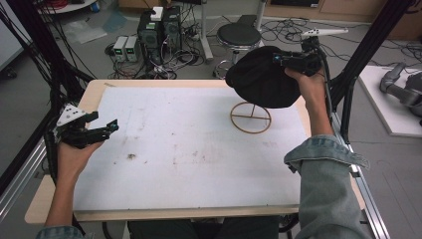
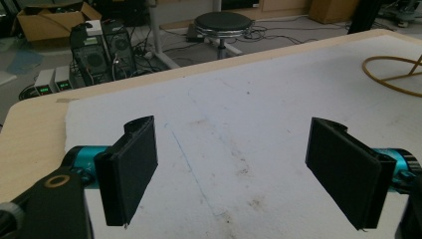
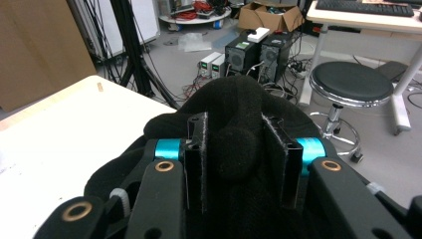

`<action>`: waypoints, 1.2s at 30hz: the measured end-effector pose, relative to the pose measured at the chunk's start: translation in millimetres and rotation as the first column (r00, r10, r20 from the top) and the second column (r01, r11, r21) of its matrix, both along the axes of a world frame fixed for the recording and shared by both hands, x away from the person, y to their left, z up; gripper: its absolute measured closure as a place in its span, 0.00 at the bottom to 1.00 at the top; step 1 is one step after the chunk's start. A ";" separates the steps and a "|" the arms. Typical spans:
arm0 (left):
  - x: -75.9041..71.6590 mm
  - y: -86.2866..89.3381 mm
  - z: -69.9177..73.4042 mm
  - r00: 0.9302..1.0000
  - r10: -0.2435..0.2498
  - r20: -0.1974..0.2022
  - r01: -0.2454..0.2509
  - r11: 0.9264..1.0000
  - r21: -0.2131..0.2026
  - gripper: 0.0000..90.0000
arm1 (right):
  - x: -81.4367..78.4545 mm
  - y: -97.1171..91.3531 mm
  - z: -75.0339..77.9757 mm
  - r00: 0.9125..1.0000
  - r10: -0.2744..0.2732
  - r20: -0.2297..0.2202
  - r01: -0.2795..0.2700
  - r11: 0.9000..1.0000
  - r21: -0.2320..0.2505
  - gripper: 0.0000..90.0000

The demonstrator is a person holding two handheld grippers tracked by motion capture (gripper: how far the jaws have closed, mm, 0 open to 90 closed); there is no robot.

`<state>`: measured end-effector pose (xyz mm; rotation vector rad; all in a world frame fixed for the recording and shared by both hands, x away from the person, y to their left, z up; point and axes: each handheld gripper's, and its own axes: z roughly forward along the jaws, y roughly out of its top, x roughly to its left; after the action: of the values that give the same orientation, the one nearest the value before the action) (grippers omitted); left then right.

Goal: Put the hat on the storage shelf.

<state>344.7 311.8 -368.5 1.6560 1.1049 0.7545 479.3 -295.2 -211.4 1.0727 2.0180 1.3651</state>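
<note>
The black hat [image 3: 234,149] sits between the jaws of the right gripper [image 3: 234,164], a fold of its soft cloth bunched between the two pads, which press on it from both sides. In the high view the right gripper [image 1: 286,60] holds the hat [image 1: 261,79] up over the far right part of the table [image 1: 189,149], above a wooden ring stand [image 1: 250,117]. The left gripper view shows the jaws of the left gripper [image 2: 234,174] standing wide apart with bare white table [image 2: 224,124] between them. The left gripper [image 1: 94,130] rests near the left edge, with open surface between it and the stand.
</note>
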 end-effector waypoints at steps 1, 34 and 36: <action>0.0 -0.1 -0.1 1.000 -0.001 0.000 0.001 1.000 -0.001 0.23 | 0.5 -0.1 -0.5 1.000 -0.002 -0.004 0.002 1.000 0.002 0.74; 0.0 0.3 0.3 1.000 -0.001 0.001 0.001 1.000 0.000 0.23 | 10.7 -4.9 -13.2 0.991 -0.017 -0.133 0.022 0.999 0.033 0.59; -0.1 0.5 0.4 1.000 -0.001 0.003 0.001 1.000 -0.002 0.23 | 11.0 -5.3 -13.7 0.990 -0.016 -0.137 0.021 0.999 0.035 0.58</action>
<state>344.6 312.3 -368.0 1.6533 1.1025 0.7553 490.3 -300.4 -225.2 1.2283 2.0811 1.3568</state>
